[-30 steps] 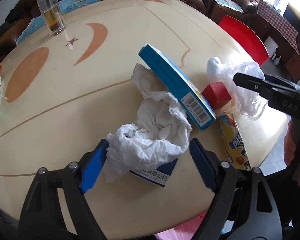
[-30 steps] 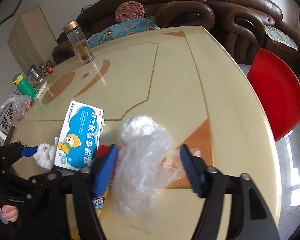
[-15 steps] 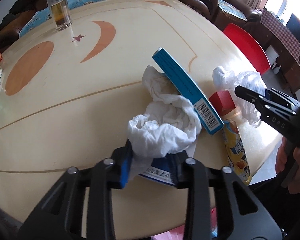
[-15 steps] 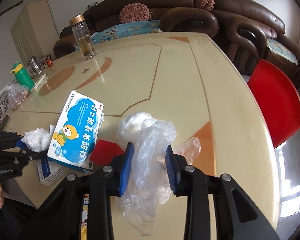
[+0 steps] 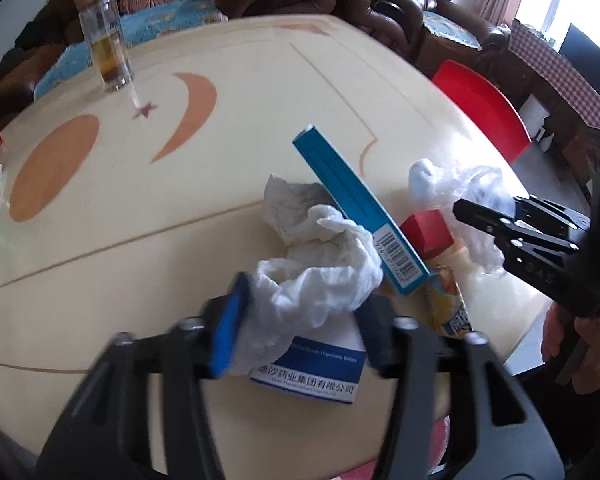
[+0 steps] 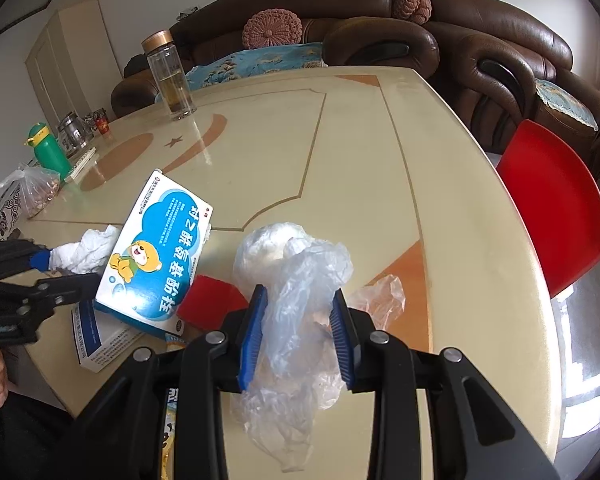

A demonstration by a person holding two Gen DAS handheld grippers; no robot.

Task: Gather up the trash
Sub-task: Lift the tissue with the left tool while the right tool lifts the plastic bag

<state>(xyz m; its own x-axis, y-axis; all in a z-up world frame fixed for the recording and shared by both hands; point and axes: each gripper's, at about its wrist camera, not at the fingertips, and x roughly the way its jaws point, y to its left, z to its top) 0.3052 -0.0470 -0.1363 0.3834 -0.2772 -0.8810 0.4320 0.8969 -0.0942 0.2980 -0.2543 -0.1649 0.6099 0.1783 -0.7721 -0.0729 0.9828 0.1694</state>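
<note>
Left wrist view has our left hand-held gripper [image 5: 300,326] clenched on the crumpled tissue [image 5: 316,280], the right hand-held gripper [image 6: 298,332] pinching the plastic bag [image 6: 300,280] — both on the worktop [image 6: 360,160] — next we lift them away.

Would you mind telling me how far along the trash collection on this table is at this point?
Nothing looks collected yet. In hand: the left gripper, its jaws having just closed, pinches the crumpled white tissue, and the right gripper, likewise just closed, squeezes the clear plastic bag. Left on the table: the blue medicine box, the white box, the red block and the yellow wrapper.
</note>
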